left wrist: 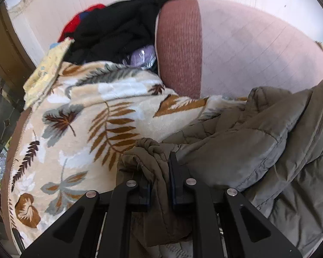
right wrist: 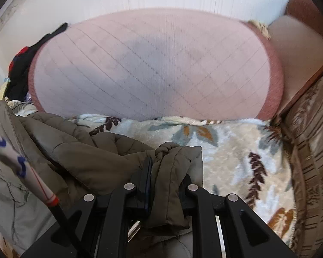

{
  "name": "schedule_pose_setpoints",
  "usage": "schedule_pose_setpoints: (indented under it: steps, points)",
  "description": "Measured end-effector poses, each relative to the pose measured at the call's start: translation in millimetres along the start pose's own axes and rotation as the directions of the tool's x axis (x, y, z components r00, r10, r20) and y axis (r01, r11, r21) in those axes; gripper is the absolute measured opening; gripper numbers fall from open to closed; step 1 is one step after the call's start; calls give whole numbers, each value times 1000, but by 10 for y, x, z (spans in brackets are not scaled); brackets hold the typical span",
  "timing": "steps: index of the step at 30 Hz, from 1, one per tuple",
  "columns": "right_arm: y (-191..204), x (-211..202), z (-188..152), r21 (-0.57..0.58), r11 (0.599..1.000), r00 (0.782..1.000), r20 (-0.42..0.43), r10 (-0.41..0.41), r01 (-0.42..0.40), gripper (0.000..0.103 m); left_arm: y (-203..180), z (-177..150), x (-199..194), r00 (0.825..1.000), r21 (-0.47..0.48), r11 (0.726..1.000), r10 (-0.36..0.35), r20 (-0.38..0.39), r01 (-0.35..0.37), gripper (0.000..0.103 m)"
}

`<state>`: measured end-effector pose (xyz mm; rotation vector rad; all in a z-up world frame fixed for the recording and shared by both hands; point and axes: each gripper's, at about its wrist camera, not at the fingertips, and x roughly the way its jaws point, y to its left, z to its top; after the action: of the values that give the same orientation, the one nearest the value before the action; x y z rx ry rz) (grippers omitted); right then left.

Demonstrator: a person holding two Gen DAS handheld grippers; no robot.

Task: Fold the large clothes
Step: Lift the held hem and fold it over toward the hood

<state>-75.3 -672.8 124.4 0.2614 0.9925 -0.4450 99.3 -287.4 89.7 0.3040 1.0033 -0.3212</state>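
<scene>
Left gripper [left wrist: 160,179] clamped on a bunched fold of the olive quilted jacket [left wrist: 258,142]. Right gripper [right wrist: 166,180] pinching another gathered edge of it. Jacket crumpled across the leaf-print blanket [right wrist: 232,150], near the pink quilted cushion [right wrist: 152,64]. Dark clothes pile [left wrist: 116,32] far left.

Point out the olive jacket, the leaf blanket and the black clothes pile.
olive jacket [left wrist: 236,150]: left wrist view, quilted body panel.
leaf blanket [right wrist: 232,150]: right wrist view, bare patch right of the jacket.
black clothes pile [left wrist: 114,32]: left wrist view, middle of heap.
</scene>
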Motion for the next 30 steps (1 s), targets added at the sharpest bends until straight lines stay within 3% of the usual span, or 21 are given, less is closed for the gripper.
schedule_pose_setpoints:
  steps: [11,18,22,24,25,26,28,30]
  points:
    - [151,667,-48,13,1000,997,-77,-5,6,16,-87,48,483,999,10,1000,5,-51,-4,14]
    - [63,625,-96,76,995,996,-53,65,-61,23,-15,32,396,999,-36,999,-35,-36,34,16]
    - [-127,471,-120,190,970,987,-18,160,-153,38,52,32,238,998,-69,996,-52,-31,50,19]
    - [-172,390,-121,217,960,983,-8,183,-177,63,66,41,133,998,-73,996,-59,-26,57,23]
    - [-188,338,-115,226,956,982,5,189,-185,89,71,44,97,998,-76,995,-63,-24,61,28]
    - [-199,290,-109,231,955,983,18,185,-184,103,93,54,43,997,-89,994,-70,-26,68,33]
    - [-230,170,-87,230,959,986,35,163,-166,103,122,67,-47,996,-104,991,-81,-21,79,44]
    - [-243,70,-70,220,961,986,31,164,-167,103,171,92,-193,997,-115,991,-75,10,76,68]
